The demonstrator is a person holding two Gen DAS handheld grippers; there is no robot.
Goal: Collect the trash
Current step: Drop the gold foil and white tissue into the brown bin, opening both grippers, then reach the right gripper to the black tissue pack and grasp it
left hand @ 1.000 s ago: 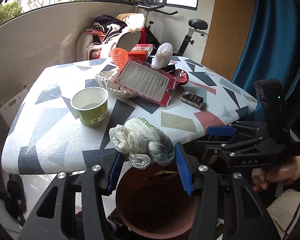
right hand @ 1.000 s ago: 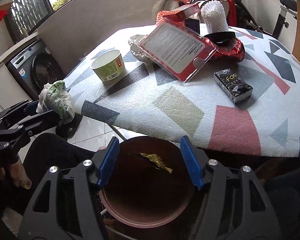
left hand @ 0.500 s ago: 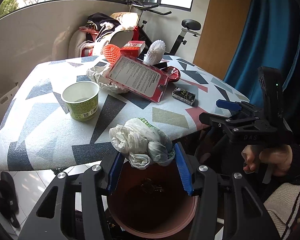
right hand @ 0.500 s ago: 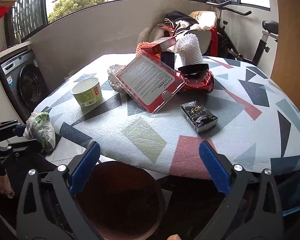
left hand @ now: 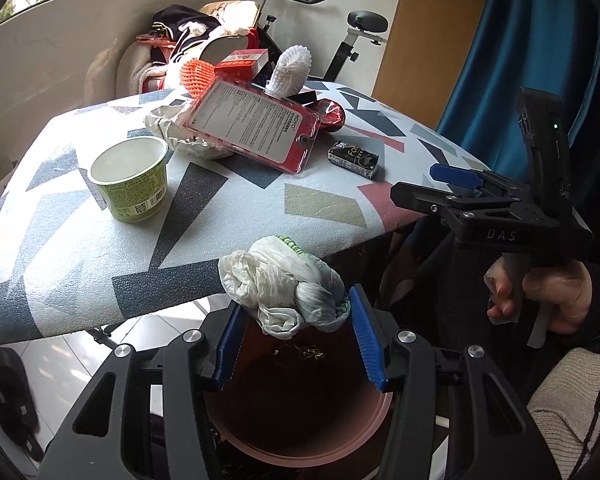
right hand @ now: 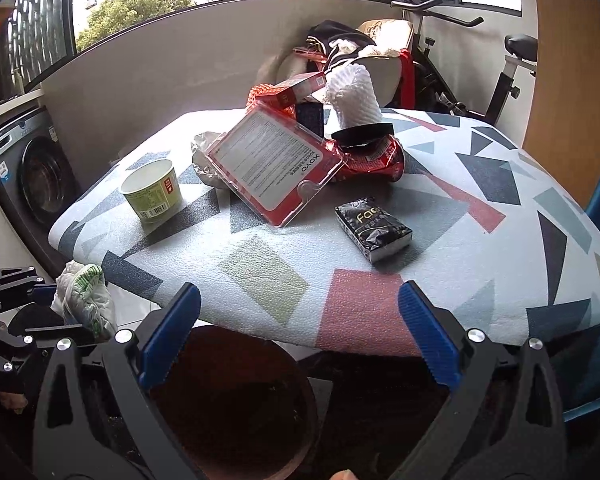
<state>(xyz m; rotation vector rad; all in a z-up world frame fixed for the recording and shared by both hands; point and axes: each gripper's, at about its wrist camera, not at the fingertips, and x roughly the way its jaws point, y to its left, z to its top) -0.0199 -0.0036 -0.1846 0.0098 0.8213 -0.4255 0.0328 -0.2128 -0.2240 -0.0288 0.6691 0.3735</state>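
From my remote seat, the relation that mattered was vertical: the crumpled plastic bag (left hand: 284, 288) hung directly over the mouth of the reddish bin (left hand: 300, 452), which stood on the floor just off the near edge of the patterned table (left hand: 80, 264). The left gripper (left hand: 296, 320) had its blue pads clenched on that bag, one pad on each side of the wad, with the jaws only partly apart (the bag filled the gap between them). The wad had no clear long axis; it bulged upward and toward the table out of the pads. I judged that letting go was all the drop needed, since the bin's opening lay straight beneath the bag and some scraps already lay inside.

Moving right across the table, the green paper cup (right hand: 153, 192) stood upright near the left edge, the red-framed package (right hand: 276, 168) leaned on a pile in the middle, and the small black packet (right hand: 374, 232) lay flat, its long axis running away from me and slightly leftward.

The right gripper (right hand: 300, 332) stood released, jaws spread as wide as they go, with nothing between them; it hovered at the table's near edge, above the bin's right side. Of my two hands it was the nearer to the black packet, which lay just ahead of it and slightly right of centre.
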